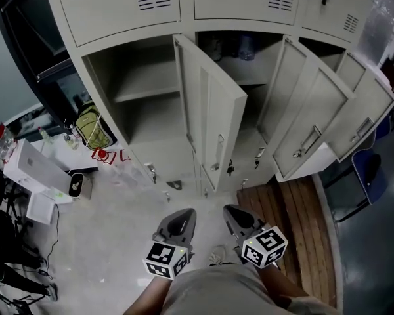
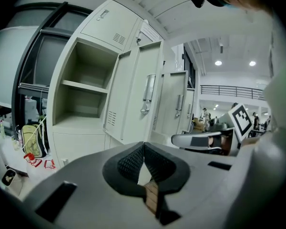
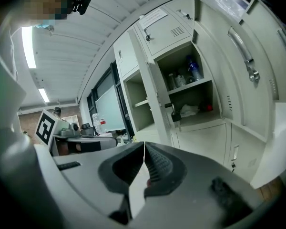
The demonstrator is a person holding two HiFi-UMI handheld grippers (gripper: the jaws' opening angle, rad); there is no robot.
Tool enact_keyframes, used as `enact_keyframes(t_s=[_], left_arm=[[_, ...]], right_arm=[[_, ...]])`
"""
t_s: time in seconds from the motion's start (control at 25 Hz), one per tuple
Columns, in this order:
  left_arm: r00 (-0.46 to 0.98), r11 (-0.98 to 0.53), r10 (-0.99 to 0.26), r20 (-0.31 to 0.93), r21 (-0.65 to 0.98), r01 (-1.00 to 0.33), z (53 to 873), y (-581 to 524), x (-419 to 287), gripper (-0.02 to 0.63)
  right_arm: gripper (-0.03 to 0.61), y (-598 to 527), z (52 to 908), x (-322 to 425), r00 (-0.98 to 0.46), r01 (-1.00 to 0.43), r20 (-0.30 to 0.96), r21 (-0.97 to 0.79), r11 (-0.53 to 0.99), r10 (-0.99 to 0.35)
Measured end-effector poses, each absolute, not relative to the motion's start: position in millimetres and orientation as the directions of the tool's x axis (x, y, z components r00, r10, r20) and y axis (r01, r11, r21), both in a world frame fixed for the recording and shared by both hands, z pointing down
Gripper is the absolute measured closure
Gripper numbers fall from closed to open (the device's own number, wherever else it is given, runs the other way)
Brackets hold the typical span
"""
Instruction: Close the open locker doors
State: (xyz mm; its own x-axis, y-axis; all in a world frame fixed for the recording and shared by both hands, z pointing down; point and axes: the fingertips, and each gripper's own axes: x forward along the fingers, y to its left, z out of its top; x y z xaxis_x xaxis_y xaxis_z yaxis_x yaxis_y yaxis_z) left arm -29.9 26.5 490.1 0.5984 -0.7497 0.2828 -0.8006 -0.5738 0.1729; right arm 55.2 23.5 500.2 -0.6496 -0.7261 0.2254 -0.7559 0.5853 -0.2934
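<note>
Hanging low and side by side, the left gripper [image 1: 180, 218] and right gripper [image 1: 235, 216] each have their jaws pressed together on nothing. The nearest open door [image 1: 213, 110] stands straight ahead of both, and the middle door [image 1: 308, 120] and far door [image 1: 364, 113] lie ahead and off to the right gripper's right. Closed tips pushed against smooth painted sheet would likely skid sideways, and too sharp a shove might bounce a door back unlatched.

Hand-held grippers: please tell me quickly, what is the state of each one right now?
Left hand-held gripper: closed, holding nothing.
Right hand-held gripper: closed, holding nothing.
</note>
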Motion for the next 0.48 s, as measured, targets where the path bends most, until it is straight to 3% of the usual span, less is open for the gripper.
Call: enact_keyframes(t_s=[0.48], left_arm=[[0.561,-0.536,-0.774,0.293,0.168,-0.827,494,2,-3,0.597]], right_arm=[[0.551,-15,500,89,-0.663,-0.742,0.205,-0.301,0.598,-0.720]])
